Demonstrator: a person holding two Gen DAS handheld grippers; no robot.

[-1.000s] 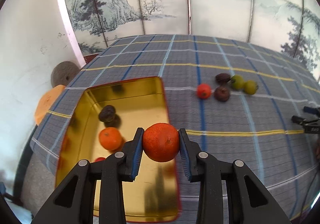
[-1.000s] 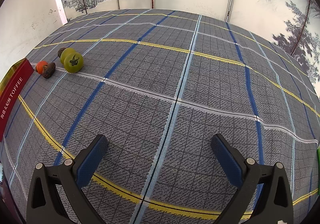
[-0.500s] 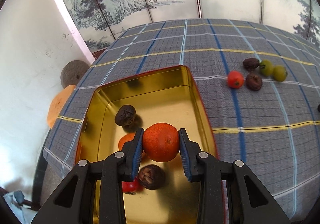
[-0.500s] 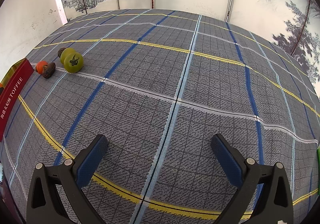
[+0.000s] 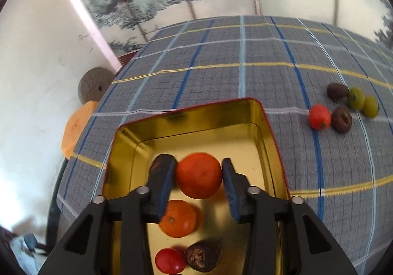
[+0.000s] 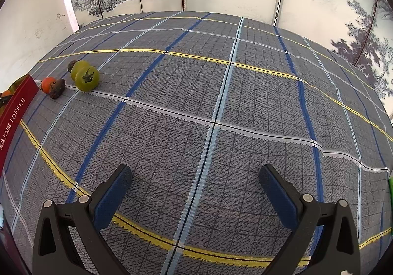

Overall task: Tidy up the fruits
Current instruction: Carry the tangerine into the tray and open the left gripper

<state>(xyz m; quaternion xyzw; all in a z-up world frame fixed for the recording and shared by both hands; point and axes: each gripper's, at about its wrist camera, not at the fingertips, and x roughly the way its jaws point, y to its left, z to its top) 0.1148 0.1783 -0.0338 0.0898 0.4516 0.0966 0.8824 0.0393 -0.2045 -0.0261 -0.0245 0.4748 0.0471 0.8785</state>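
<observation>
Since the earlier frame, the gold tin (image 5: 266,125) is brought beneath the left gripper (image 5: 199,182), so release looks imminent. An orange (image 5: 198,178) is clamped between its pads above the fruit already inside. The right gripper (image 6: 194,189) is held wide open, empty, over the cloth.

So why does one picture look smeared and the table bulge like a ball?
Left wrist view: motion blur smears the painted screen and softens the orange in the left gripper; the gold tin throws glare and reflections. Right wrist view: sharp and evenly lit, the right gripper open. In both, the fisheye lens bends the straight stripes of the tablecloth.
</observation>
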